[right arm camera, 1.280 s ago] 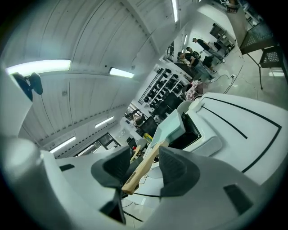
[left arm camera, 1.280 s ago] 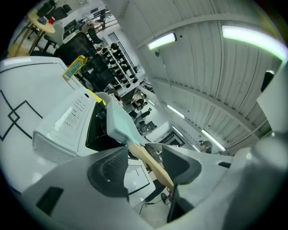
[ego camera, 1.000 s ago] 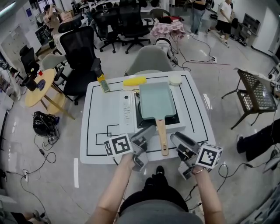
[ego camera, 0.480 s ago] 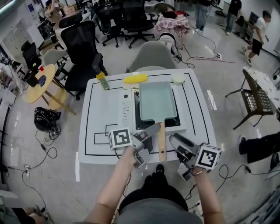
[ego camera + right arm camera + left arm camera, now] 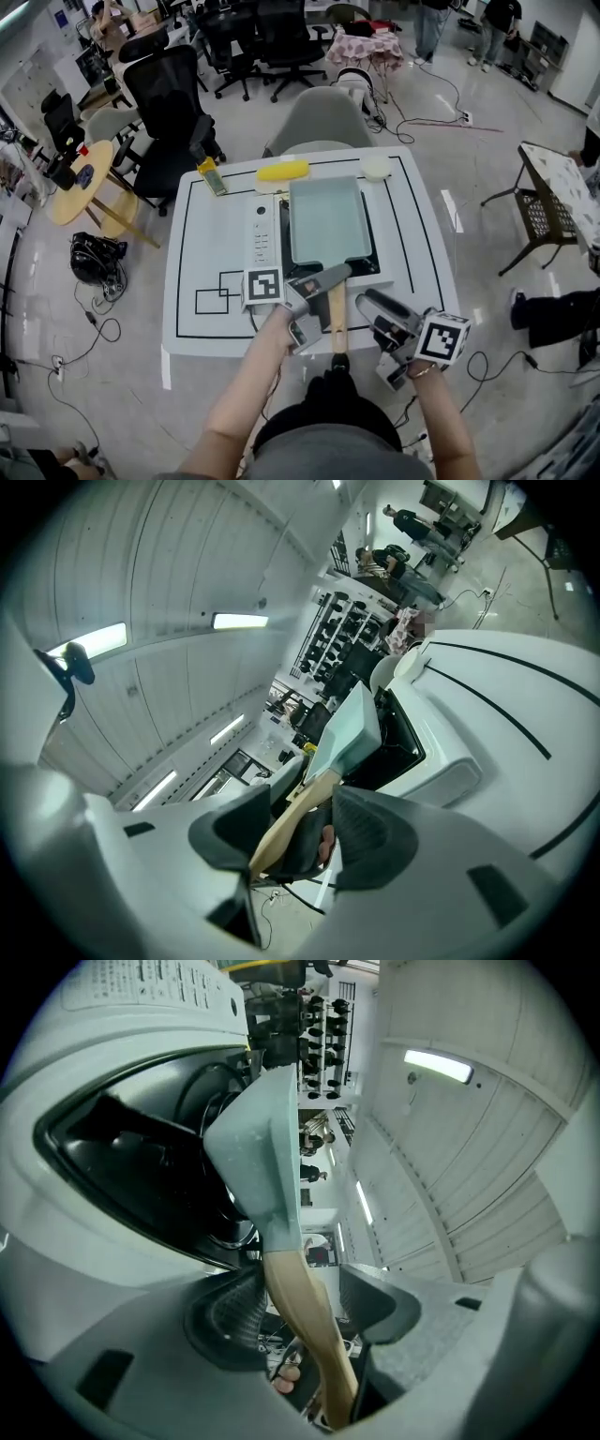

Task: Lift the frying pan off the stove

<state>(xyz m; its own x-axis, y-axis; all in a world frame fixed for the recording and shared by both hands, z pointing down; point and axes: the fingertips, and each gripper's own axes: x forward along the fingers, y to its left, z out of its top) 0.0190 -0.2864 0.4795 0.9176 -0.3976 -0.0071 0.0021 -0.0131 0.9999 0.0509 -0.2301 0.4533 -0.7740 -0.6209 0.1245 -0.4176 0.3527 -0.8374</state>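
**Frying pan on stove: tool positions at the handle**

**Head view.** A white worktop marked with black lines carries a stove with a white control strip on its left and a black top. The frying pan, rectangular and pale green, lies over the black top. Its wooden handle points towards the person and reaches past the near edge of the stove. The left tool is at the handle, just below the pan body, with its marker cube to the left. The right tool is just beside the handle on its right side. A yellow item and a round white item lie at the far edge of the worktop.

**Left gripper view.** The left tool has its jaws apart with the handle running between them. The handle lies against the left pad, and a gap shows between it and the right pad, so the tool is not closed on it. The frying pan appears above, over the black top of the stove. Whether the pan rests on the stove or is raised cannot be told.

**Right gripper view.** The right tool has its jaws apart and grips nothing. The handle shows in the gap, close to the left jaw. Beyond it are the frying pan and the stove.
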